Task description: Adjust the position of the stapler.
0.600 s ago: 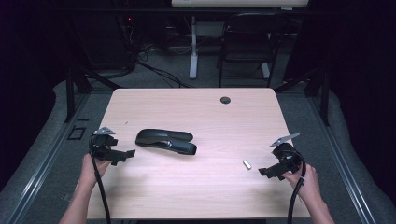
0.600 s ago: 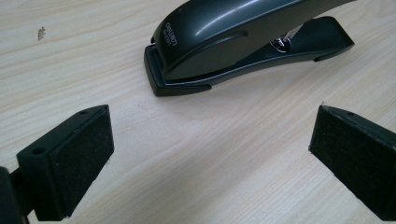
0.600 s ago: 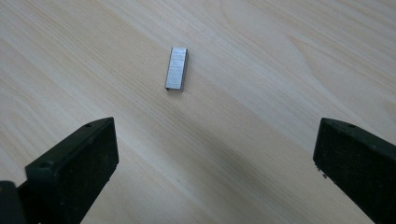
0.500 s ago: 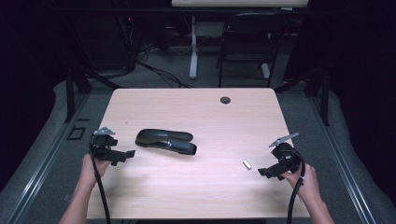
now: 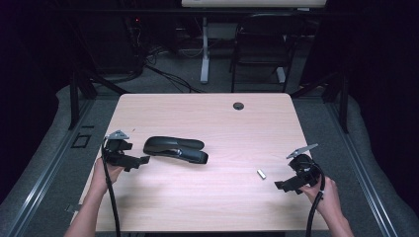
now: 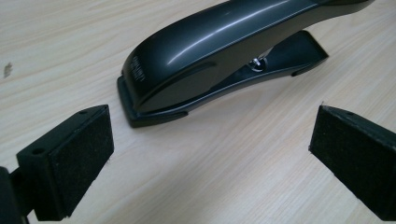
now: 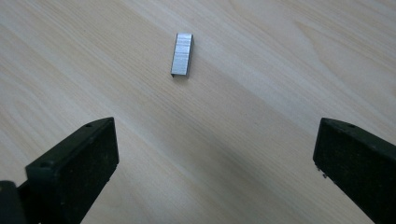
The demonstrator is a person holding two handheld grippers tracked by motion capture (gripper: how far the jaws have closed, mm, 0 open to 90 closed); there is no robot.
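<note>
Table (image 5: 207,207): light wood, bare apart from a dark round grommet (image 5: 238,105) near its far edge.

Stapler (image 5: 175,148): black, lying flat on the left half of the table, rear end toward the left gripper (image 5: 138,161). In the left gripper view the stapler (image 6: 219,51) sits just ahead of the jaws, which stand wide apart with nothing between them. As the only container here, its magazine looks closed; whether it holds staples I cannot tell from this angle.

Right gripper (image 5: 282,186): near the right front, jaws likewise wide apart and empty.

Staple strip (image 5: 261,174): small, silvery, lying just beside the right gripper; in the right gripper view the strip (image 7: 181,53) is ahead of the jaws, untouched.

Step, as I judge it: approach, before any grasp. Next probably calls for the left jaws steadying the stapler while the right closes carefully on the thin strip.
</note>
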